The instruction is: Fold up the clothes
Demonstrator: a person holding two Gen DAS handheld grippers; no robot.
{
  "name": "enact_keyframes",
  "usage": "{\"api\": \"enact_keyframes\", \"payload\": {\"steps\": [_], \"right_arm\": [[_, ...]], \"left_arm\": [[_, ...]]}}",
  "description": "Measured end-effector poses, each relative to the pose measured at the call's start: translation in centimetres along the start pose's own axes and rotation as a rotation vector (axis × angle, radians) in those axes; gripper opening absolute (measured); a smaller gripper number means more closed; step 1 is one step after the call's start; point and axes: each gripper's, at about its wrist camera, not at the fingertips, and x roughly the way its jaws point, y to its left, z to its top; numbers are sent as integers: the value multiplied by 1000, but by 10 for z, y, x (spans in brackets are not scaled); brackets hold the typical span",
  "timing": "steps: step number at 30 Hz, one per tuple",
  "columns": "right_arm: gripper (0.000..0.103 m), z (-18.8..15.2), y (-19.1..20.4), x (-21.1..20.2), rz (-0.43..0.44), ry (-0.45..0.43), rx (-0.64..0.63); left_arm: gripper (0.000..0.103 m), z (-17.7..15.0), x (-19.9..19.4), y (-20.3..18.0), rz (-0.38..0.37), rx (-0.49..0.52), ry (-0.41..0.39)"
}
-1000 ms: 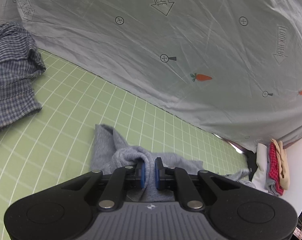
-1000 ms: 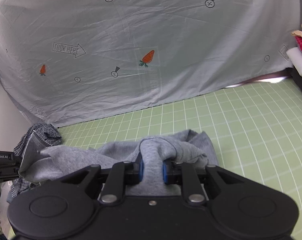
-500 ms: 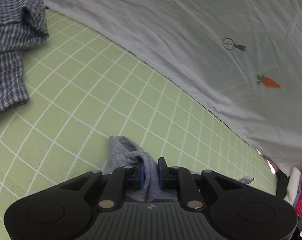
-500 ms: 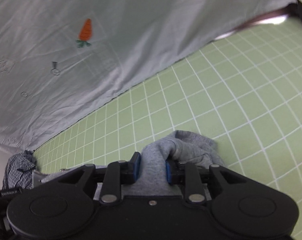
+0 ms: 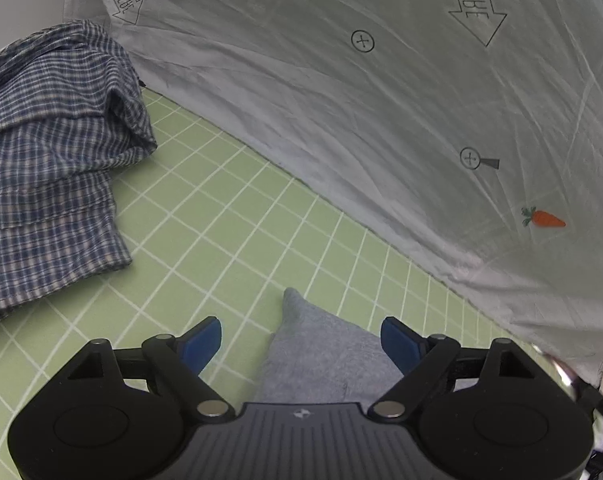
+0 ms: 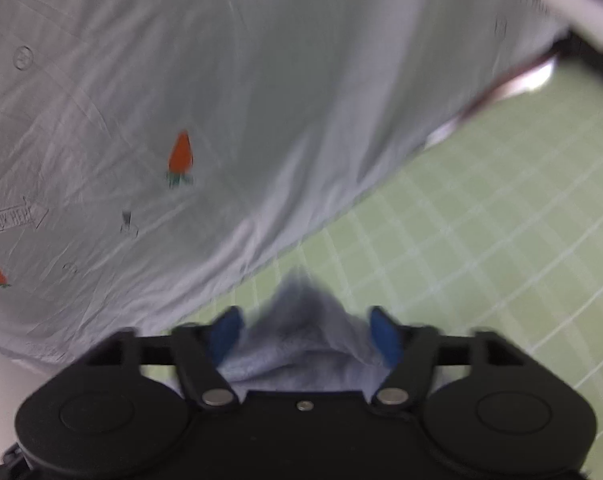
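Now that my left gripper [image 5: 301,338] and right gripper [image 6: 304,330] have just been opening wide, the soft grey knit garment [image 5: 325,360] lies released between each pair of jaws on the green gridded mat [image 5: 229,216], so this fold seems laid and I judge the next move needs a fresh edge.
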Motion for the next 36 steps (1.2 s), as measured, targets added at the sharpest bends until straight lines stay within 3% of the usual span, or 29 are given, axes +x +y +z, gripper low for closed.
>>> {"api": "enact_keyframes", "payload": {"steps": [4, 10, 14, 17, 22, 29, 36], "right_arm": [[88, 7, 2, -11, -66, -42, -111], [93, -32, -9, 5, -96, 135, -270], [94, -56, -18, 19, -107, 241, -322], [97, -63, -25, 25, -71, 262, -264], [103, -63, -26, 36, -14, 295, -206], [103, -62, -28, 37, 21, 308, -260], [103, -57, -35, 43, -18, 296, -317]], "left_arm": [[95, -21, 10, 2, 29, 50, 84], [98, -58, 28, 10, 42, 101, 232], [99, -69, 30, 20, -1, 59, 248], [102, -71, 34, 23, -53, 25, 283], [103, -77, 38, 8, -82, 155, 288], [103, -81, 41, -1, -88, 225, 279], [103, -80, 42, 1, -136, 302, 307]]}}
